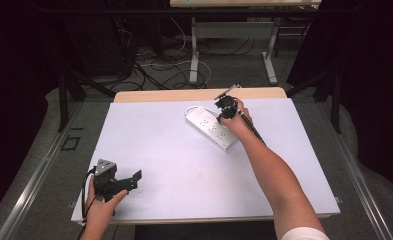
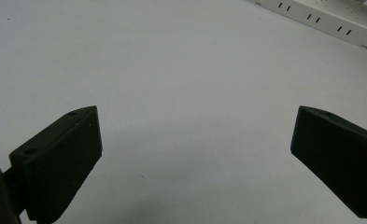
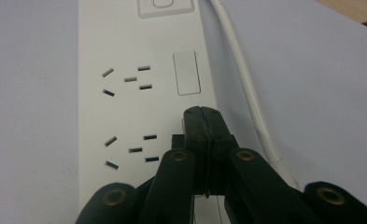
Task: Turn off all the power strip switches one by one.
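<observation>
Far across the white table (image 1: 159,150), right gripper (image 3: 203,114) with jaws pressed together, empty, tips down on white power strip (image 1: 211,129) beside a rocker switch (image 3: 186,73); left gripper (image 2: 195,154) near the front edge, spread wide, holding nothing.

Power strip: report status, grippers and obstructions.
Right gripper shut, tips over a rocker switch on the power strip. Left gripper open, empty, near table edge. White cord beside strip; nothing blocking.
</observation>
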Demonstrator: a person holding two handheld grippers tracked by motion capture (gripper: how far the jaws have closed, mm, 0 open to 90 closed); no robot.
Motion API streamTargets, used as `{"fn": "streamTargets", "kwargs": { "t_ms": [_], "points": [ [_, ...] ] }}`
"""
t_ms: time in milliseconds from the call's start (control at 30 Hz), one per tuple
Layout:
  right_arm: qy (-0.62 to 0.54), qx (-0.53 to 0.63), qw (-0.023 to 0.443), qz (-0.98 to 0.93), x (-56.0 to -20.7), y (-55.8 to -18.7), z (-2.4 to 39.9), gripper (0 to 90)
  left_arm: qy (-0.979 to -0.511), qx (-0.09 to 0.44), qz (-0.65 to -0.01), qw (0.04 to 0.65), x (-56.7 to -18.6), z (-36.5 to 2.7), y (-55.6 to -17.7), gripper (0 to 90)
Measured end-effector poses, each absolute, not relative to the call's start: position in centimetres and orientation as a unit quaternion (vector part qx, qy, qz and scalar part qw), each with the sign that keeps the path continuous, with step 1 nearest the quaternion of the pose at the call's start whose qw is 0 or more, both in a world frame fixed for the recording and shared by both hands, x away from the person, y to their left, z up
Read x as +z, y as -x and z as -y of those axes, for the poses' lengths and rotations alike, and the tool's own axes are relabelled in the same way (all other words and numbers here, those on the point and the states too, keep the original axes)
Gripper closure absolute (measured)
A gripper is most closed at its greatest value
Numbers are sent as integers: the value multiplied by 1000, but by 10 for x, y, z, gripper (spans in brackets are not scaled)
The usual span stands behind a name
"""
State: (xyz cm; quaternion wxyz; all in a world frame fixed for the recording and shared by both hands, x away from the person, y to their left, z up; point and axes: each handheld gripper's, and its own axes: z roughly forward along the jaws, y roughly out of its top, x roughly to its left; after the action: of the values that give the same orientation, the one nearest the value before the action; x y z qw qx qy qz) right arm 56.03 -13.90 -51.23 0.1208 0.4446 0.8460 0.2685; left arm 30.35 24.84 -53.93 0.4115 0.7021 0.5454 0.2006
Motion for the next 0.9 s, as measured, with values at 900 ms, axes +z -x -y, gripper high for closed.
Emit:
{"fn": "streamTargets", "kwargs": {
  "t_ms": [900],
  "points": [
    [-446,262,116,-848,-517,-552,148,900,-703,203,-544,411,-539,-247,-303,20]
  ]
}}
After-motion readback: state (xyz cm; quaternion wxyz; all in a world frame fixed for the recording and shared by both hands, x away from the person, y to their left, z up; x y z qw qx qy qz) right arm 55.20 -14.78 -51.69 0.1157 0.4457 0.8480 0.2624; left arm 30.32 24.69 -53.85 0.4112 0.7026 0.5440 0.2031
